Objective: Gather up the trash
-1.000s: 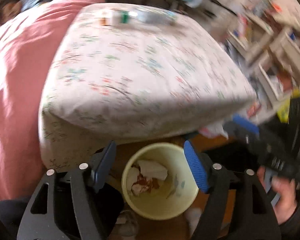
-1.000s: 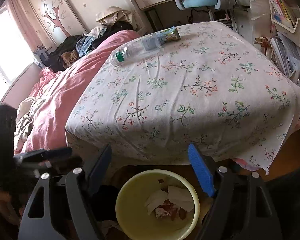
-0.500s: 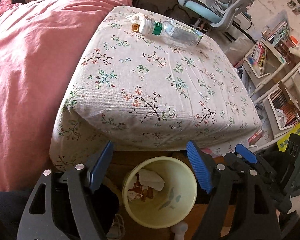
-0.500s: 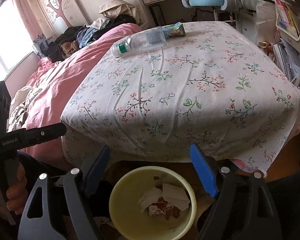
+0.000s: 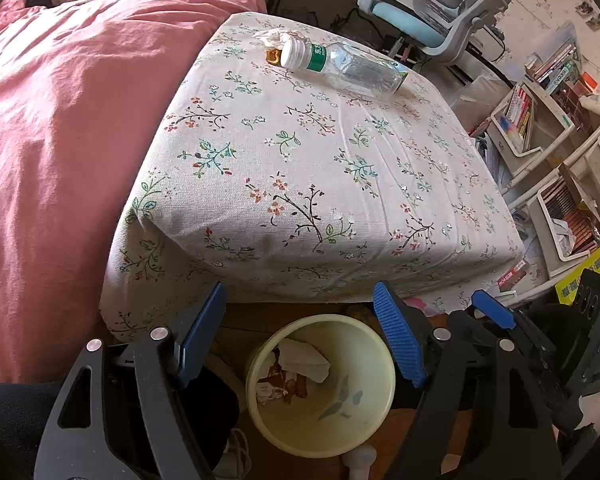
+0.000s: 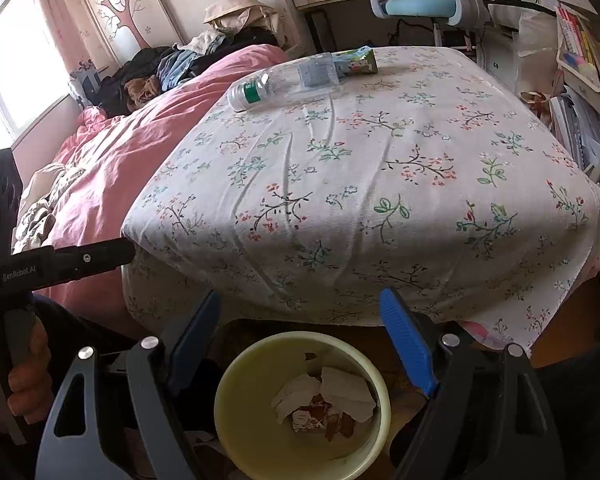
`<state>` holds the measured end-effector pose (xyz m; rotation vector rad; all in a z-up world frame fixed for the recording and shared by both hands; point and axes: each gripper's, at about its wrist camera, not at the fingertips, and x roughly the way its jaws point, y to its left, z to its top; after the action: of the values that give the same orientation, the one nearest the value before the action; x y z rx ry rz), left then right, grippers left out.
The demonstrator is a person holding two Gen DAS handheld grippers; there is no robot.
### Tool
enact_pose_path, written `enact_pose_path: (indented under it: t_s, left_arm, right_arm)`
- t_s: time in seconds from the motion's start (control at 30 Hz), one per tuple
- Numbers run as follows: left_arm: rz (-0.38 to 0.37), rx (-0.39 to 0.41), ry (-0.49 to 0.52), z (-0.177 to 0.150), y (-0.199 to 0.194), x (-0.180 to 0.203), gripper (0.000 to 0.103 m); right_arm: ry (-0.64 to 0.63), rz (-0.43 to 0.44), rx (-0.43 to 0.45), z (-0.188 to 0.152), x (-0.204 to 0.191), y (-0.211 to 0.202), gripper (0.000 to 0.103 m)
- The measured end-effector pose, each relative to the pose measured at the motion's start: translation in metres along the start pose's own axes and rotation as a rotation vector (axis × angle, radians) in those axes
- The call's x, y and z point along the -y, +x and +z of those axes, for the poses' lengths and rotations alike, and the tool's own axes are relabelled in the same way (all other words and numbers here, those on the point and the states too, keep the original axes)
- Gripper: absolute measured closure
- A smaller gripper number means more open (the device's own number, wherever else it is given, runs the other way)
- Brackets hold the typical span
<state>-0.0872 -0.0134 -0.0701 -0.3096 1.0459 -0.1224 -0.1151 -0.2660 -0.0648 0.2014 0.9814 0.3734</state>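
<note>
Both grippers hung over the yellow bin point(image 5: 320, 384) on the floor at the near edge of the table with the flowered cloth point(image 5: 308, 168). The left gripper point(image 5: 300, 340) and the right gripper point(image 6: 302, 336) had their jaws wide apart and held nothing. The bin already had crumpled paper point(image 6: 328, 396) inside. The remaining trash lay at the far side of the table: a clear plastic bottle point(image 5: 344, 66) on its side, with a tissue point(image 5: 274, 36) just beside its cap.

I judge the next step was to reach for the bottle; closing across its body, not the cap, should keep it from rolling.

Only the right wrist view showed the green wrapper point(image 6: 356, 62) behind the bottle; only the left view showed the tissue.
</note>
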Motion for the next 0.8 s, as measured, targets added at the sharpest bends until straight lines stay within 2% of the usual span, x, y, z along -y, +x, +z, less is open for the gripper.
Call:
enact_pose_path:
  t_s: [0.8]
  left_arm:
    - [0.0,0.003,-0.004,0.0011,0.0002,-0.0019,0.03]
  right_arm:
    - [-0.019,-0.004,-0.001,-0.0021,-0.0052,0.0013,0.024]
